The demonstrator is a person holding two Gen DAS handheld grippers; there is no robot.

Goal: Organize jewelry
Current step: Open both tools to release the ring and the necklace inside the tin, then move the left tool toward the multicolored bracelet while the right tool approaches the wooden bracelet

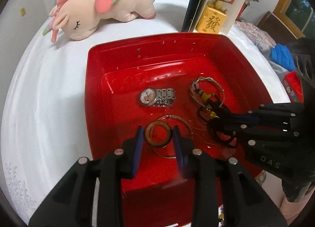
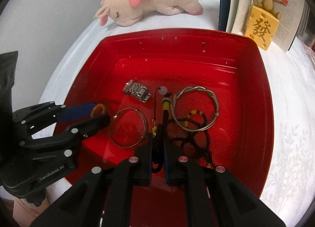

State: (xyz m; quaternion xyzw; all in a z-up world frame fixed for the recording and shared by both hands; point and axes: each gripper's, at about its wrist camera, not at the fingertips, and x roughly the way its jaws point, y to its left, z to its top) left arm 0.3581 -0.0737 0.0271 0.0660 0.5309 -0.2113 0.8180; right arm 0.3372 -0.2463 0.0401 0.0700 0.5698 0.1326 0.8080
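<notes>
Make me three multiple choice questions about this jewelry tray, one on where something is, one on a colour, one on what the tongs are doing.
1. Where does the wristwatch lie?
A. on the white cloth
B. inside the tray
C. on the plush unicorn

2. What colour is the tray?
A. red
B. blue
C. green

3. What are the left tongs doing?
A. gripping the watch
B. hanging over the cloth
C. straddling the brown ring

Answers:
1 B, the watch rests on the tray floor near the twisted silver bangle.
2 A, the rim and floor are glossy red in both views.
3 C, the ring sits between the two blue pads, while the right tongs close on the black cord.
</notes>
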